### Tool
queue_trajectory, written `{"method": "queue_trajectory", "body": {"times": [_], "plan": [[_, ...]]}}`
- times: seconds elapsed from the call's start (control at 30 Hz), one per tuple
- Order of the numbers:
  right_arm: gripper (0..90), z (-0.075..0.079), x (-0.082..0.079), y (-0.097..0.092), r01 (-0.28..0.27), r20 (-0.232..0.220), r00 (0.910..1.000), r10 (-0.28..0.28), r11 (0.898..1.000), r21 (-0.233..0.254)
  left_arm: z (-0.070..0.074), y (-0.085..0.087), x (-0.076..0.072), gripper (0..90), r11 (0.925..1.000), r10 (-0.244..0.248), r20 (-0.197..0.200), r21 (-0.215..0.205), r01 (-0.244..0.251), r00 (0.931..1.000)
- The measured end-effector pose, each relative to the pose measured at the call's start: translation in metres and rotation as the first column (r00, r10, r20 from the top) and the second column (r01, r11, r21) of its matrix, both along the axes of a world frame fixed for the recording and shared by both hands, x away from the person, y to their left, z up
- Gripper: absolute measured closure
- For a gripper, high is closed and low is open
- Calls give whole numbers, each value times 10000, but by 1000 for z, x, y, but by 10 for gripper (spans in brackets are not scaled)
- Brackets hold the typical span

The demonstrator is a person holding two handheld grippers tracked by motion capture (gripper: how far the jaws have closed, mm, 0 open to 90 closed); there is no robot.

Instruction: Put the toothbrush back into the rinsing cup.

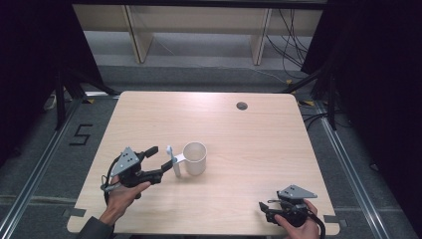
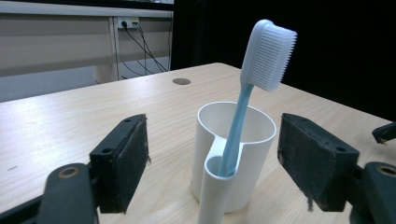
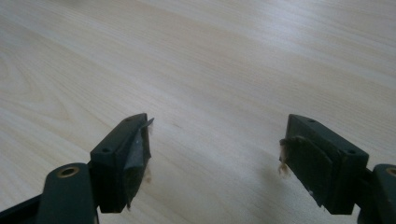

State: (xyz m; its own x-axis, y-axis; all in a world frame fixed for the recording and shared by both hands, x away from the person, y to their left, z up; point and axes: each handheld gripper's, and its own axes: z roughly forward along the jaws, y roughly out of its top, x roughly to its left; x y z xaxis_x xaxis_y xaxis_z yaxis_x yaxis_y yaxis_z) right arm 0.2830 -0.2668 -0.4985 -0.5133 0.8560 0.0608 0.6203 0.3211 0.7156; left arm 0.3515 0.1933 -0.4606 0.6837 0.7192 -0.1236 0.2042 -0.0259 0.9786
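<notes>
At frame centre the toothbrush stands near-upright in the cup's side slot, apparently just ahead between the spread jaws of the nearer left gripper, while the right gripper gapes empty lower right.

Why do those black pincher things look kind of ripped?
The right gripper has frayed pads, with bits peeling at the edges. Otherwise nothing stands out: the toothbrush leans in its slot on the white cup.

a toothbrush stands in the cup mid-table, left tongs just beside it.
</notes>
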Motion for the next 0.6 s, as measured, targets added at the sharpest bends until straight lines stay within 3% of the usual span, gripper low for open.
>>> {"method": "queue_trajectory", "body": {"times": [0.07,0.2,0.23,0.27,0.3,0.33,0.5,0.6], "plan": [[238,1,-1,1,209,-101,9997,-209,9998,-6,0,1,-1,220,10000,0,-64,-64,-1,10000],[238,0,-1,0,96,-54,9999,-96,10000,14,3,5,-5,212,10000,25,-299,11,-24,9996],[238,-1,1,-1,-125,171,9998,125,9999,-53,3,6,-6,212,10000,33,-304,-64,-35,9995],[238,0,0,0,18,-17,10000,-18,10000,44,4,7,-7,212,9999,60,-358,-82,-63,9993],[238,-1,1,-1,-45,265,9996,52,9997,-250,4,8,-7,212,10000,37,-373,-58,-39,9993],[238,-1,1,-1,-45,265,9996,52,9997,-250,5,8,-8,212,10000,37,-378,-69,-40,9993],[238,0,-1,0,150,-95,9998,-149,9999,42,6,10,-10,212,9999,-71,-386,-108,67,9992],[239,-1,0,0,59,68,10000,-59,10000,48,6,10,-12,206,10000,-62,-559,9,63,9984]]}}
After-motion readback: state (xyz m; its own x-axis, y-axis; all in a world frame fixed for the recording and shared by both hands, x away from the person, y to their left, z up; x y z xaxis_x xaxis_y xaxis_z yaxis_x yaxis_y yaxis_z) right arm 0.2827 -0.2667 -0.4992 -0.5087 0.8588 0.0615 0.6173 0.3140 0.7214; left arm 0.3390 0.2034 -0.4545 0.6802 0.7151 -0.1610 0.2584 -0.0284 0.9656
